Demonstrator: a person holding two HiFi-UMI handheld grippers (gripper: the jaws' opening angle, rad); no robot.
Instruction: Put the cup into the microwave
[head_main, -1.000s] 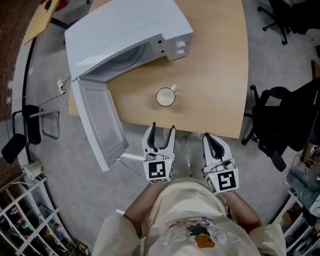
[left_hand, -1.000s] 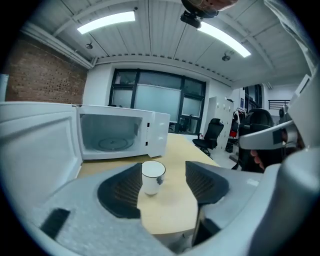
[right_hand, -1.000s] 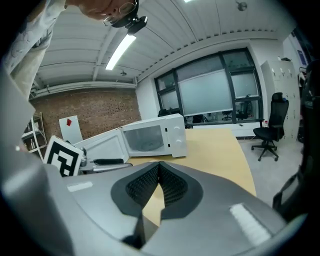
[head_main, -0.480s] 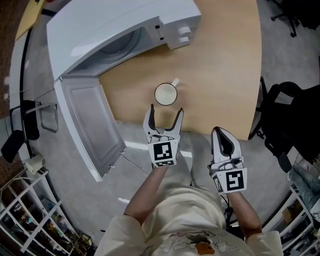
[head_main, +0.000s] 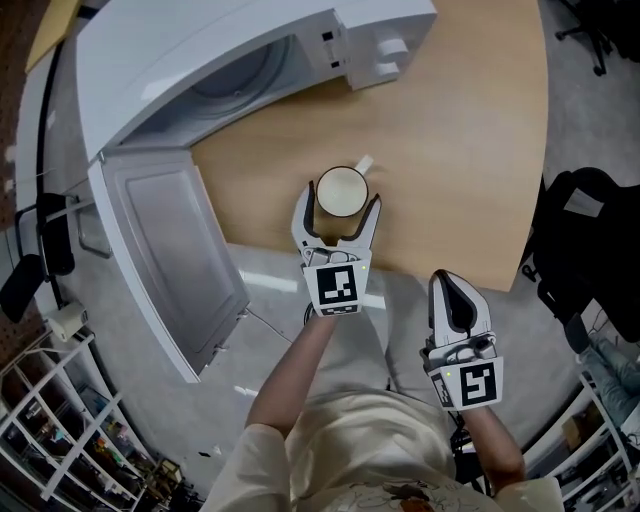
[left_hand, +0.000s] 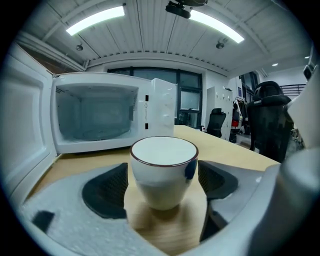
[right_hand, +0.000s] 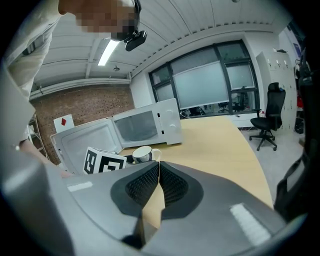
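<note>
Left gripper (head_main: 339, 201) now around cup (head_main: 341, 189) (opening)

Cup (head_main: 341, 190) on tabletop (head_main: 450, 150) nr front edge, btwn opening jaws of left gripper (head_main: 339, 203), pads clear of it. Microwave (head_main: 230, 60) behind-left, its door (head_main: 165, 250) hanging open past tabletop edge. Right gripper (head_main: 457, 298) further right, off the tabletop.

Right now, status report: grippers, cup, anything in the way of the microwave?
Left gripper jaws opening, white cup between them, not gripped. Right gripper shut, empty, off the table. Cup upright; microwave door open, nothing between.
</note>
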